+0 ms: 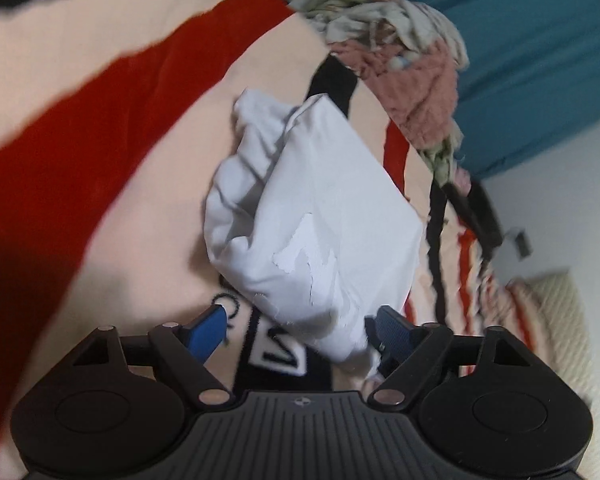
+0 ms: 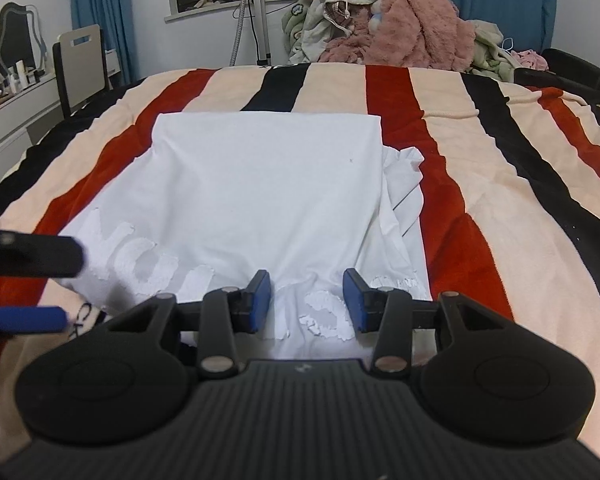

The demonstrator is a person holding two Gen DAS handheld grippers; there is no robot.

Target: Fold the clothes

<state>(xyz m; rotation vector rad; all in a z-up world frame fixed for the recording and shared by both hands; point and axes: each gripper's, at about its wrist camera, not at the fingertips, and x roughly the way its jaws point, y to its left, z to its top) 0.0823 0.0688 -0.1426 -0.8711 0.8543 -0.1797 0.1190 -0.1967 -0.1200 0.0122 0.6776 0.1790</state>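
A: Two grippers are shown over one white T-shirt, which is laid flat on a striped blanket covering the bed. How is the garment arranged?

B: It is seen partly folded in the right wrist view, with a smooth rectangular panel uppermost and a crumpled sleeve section protruding along its right edge. Raised white lettering is carried along the near hem. In the left wrist view the same shirt is seen tilted and blurred.

A: How are the jaws of the right gripper set?

B: They are held partly open, the blue pads standing apart over the near hem. A low ridge of cloth is seen rising between them, but it is not clamped.

A: And the left gripper?

B: Its jaws are spread wide. The near corner of the shirt is overlapped by the right-hand blue pad; whether that pad is touching the cloth cannot be told. Nothing is gripped. In the right wrist view this gripper is seen at the left edge, beside the shirt's near left corner.

A: What is shown beyond the bed?

B: A heap of unfolded clothes is piled at the far side, with blue curtains, a tripod and a dresser behind.
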